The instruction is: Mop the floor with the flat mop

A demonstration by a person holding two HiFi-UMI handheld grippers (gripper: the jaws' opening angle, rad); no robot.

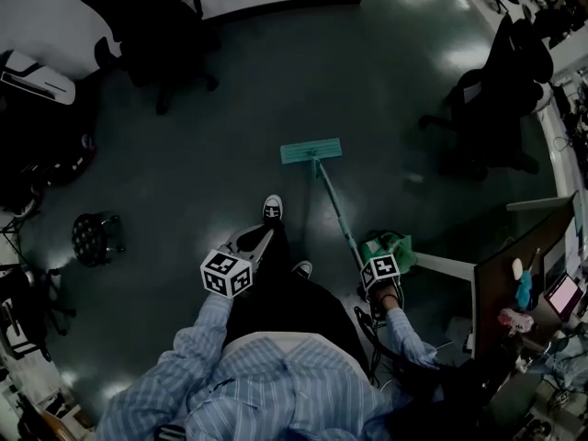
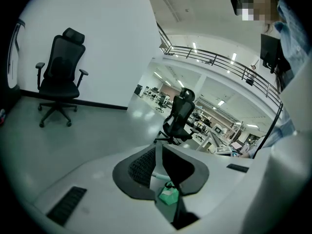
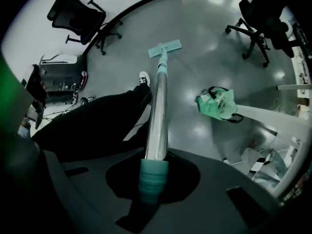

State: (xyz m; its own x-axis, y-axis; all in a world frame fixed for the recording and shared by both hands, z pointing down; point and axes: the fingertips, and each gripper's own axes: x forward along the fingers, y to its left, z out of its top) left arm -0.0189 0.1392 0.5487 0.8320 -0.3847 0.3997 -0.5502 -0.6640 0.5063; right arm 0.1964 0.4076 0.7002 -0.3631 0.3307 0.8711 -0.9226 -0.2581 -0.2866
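The flat mop's teal head (image 1: 310,151) lies flat on the dark floor ahead of the person's shoe (image 1: 272,209). Its metal handle (image 1: 333,202) slopes back to my right gripper (image 1: 371,266), which is shut on the teal grip end. In the right gripper view the handle (image 3: 158,112) runs up from between the jaws of my right gripper (image 3: 154,178) to the mop head (image 3: 165,48). My left gripper (image 1: 260,239) hangs over the person's leg, apart from the mop. In its own view the left gripper (image 2: 159,154) holds nothing and its jaws stand almost together.
A green bag (image 1: 390,246) lies on the floor beside the right gripper, also seen as a bag (image 3: 218,103) right of the handle. Black office chairs (image 1: 152,26) (image 1: 491,90) stand at the back left and right. A small black stool (image 1: 96,236) is left; a desk (image 1: 528,283) is right.
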